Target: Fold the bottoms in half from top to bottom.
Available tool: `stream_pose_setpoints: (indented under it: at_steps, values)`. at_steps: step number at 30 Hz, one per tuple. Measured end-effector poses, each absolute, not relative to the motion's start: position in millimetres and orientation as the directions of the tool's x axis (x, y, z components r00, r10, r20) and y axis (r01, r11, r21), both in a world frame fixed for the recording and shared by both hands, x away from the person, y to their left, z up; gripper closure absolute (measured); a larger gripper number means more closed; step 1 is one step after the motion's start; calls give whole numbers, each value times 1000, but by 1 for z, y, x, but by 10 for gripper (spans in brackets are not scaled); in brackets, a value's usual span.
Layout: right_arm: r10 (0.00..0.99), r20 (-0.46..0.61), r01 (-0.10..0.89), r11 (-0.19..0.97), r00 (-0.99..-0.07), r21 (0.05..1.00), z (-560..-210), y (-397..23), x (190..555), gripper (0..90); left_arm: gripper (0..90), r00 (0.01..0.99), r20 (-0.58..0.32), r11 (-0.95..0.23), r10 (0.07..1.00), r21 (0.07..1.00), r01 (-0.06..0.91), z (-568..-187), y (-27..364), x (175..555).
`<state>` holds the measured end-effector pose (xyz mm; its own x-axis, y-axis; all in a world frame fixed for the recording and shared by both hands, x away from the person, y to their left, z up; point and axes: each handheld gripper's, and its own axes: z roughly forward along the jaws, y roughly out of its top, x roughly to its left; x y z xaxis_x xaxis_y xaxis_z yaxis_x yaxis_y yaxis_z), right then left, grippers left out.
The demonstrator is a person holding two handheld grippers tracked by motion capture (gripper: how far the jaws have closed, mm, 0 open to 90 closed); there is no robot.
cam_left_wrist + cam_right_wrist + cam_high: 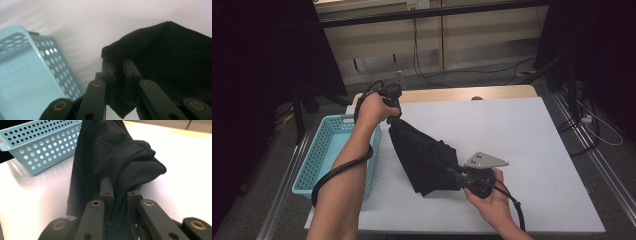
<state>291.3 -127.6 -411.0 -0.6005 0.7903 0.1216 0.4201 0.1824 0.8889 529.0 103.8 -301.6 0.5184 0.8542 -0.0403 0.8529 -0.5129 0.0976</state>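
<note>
Nearest the camera, the right gripper (457,173) has its jaws pinched shut on a corner of the black cloth (424,157), at five o'clock on the white table (522,150). That cloth stretches taut up toward eleven o'clock, where the left gripper (395,119) clamps its other corner; the jaw tips are buried in dark folds, hard to make out. At nine o'clock sits a light-blue perforated basket (319,150), its near side hidden behind the left forearm (344,175).
</note>
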Motion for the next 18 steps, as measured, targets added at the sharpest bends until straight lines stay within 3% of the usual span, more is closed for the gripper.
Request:
stream_pose_setpoints:
  at_steps: [18]
  values:
    - [774, 97, 373, 189, -626, 908, -405, -106, 292, 805, 821, 461, -35, -456, 887, 101, 884, -267, 109, 533]
